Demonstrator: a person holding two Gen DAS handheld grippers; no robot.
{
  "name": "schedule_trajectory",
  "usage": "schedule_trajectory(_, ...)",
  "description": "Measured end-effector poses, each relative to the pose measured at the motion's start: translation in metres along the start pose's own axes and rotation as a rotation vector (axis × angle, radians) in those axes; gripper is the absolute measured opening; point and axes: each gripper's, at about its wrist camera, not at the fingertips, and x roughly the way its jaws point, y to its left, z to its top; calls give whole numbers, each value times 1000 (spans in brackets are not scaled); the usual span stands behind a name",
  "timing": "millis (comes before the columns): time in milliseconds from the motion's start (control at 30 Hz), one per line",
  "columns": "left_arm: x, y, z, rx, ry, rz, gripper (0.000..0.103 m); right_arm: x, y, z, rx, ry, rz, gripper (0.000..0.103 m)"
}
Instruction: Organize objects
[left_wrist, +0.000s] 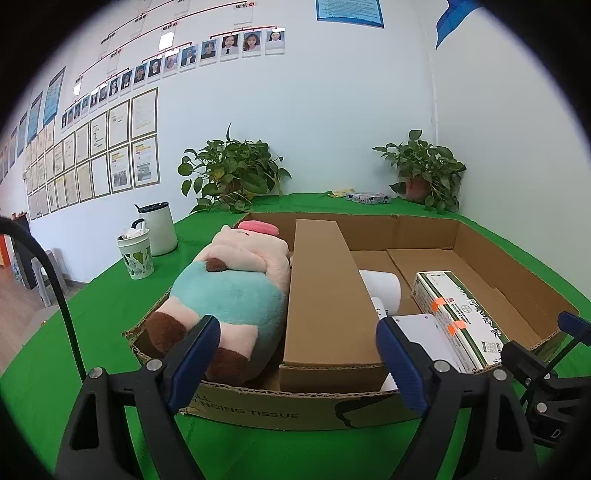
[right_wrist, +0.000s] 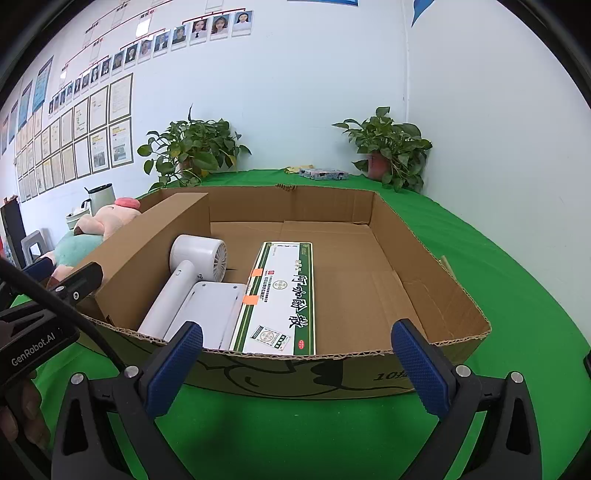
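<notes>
Hidden / cut-off bits, both wrist views

Hair dryer (left_wrist: 382, 291) mostly blocked by cardboard divider (left_wrist: 327, 295) in left view, only white barrel shows. Plush pig (right_wrist: 94, 230) at 9 o'clock in right view half hidden behind the divider. Medicine box (right_wrist: 282, 299) small print unreadable, near end cut by cardboard box (right_wrist: 424, 273) wall. Wall photos (left_wrist: 207, 51) at 11 o'clock too small to read. Small flat packet (right_wrist: 323, 173) at 12 o'clock on the table (right_wrist: 498, 258): contents unclear.
</notes>
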Motion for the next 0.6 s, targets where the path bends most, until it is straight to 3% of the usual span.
schedule_trajectory(600,0,-7,-1,28,-2,6,88,-1,1,0,4,-1,0,103)
